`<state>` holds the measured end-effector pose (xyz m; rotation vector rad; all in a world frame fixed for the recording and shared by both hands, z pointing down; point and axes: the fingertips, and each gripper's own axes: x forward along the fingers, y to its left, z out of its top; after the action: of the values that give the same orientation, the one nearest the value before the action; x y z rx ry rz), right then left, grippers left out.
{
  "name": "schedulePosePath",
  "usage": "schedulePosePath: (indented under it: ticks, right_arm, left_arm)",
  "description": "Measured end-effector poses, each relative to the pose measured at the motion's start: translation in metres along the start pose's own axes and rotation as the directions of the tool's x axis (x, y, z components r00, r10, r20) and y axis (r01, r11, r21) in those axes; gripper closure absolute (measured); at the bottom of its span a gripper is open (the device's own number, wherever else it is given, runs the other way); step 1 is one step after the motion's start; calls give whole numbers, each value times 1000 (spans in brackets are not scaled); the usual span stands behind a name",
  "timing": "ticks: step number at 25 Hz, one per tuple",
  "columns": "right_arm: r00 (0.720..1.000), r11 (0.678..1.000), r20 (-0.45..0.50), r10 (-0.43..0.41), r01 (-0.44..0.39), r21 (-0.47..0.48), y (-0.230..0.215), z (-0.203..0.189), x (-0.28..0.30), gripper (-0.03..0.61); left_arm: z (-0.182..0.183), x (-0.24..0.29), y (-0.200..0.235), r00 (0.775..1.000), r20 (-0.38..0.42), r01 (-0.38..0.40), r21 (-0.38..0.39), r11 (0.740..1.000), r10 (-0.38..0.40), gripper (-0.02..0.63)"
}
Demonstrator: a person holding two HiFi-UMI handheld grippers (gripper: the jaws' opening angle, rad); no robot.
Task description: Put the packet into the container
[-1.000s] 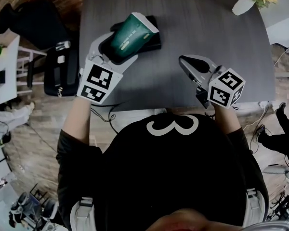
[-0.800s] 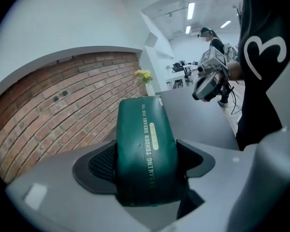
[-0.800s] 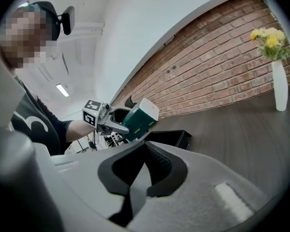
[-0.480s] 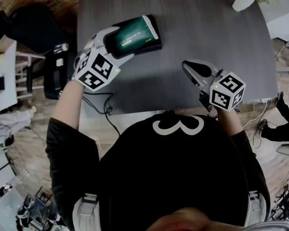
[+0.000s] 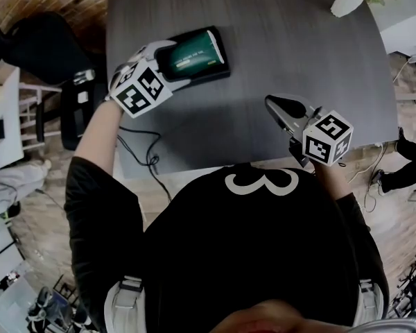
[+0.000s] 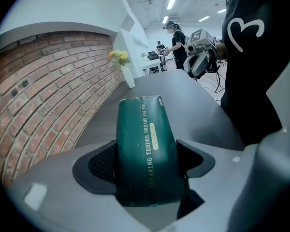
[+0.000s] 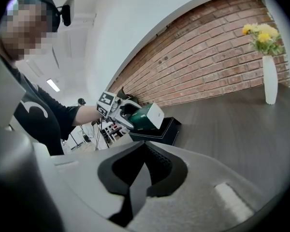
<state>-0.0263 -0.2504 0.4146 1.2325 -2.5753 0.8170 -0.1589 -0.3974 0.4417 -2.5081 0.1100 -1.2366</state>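
Note:
A dark green packet (image 5: 193,54) with pale lettering lies low over the black container (image 5: 218,66) at the table's back left. My left gripper (image 5: 168,66) is shut on the packet's near end; in the left gripper view the packet (image 6: 146,151) fills the gap between the jaws. In the right gripper view the packet (image 7: 145,118) sits tilted above the container (image 7: 157,132), whose inside is hidden. My right gripper (image 5: 279,105) hovers above the table's front right, jaws together, with nothing in them (image 7: 144,175).
The dark grey table (image 5: 298,54) stretches wide between the grippers. A white vase (image 5: 350,4) with yellow flowers stands at its back right corner. A black chair (image 5: 35,44) and cables lie on the floor to the left. A brick wall (image 7: 208,62) runs behind the table.
My left gripper has lowered the packet from a steep tilt to nearly flat over the container and has shifted left. The right gripper has barely moved.

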Motion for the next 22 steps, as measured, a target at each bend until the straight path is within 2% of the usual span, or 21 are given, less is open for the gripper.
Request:
schedulePosePath:
  ticks: [5,12,18,19,20,22]
  right_arm:
    - [1000,1000,-6,-10,10,11,-5,-5,-1,577]
    - [1000,999,-13,-26,27,46,-13,-8,-4,577]
    - [999,998,-16,-28,29,57,-15,-14,-2,577]
    - [1000,998,-17,-26,27,59,-14,-15,-1,577]
    - [1000,998,-18,-25,26,61,-14,-15,0,577]
    - [1000,997,-19,-24,25,67,-14,-15,0,577]
  left_arm:
    - [-8,16,-2,998,-33,52,20,998,-52,207]
    - [-23,36,-1,993,-33,116,-34,993,-117,202]
    - [-26,40,4,992,22,124,-72,990,-123,196]
    - [-26,39,5,993,28,117,-75,990,-115,210]
    - [-25,39,7,994,35,106,-79,991,-104,250]
    - [-23,37,11,995,51,95,-101,990,-90,242]
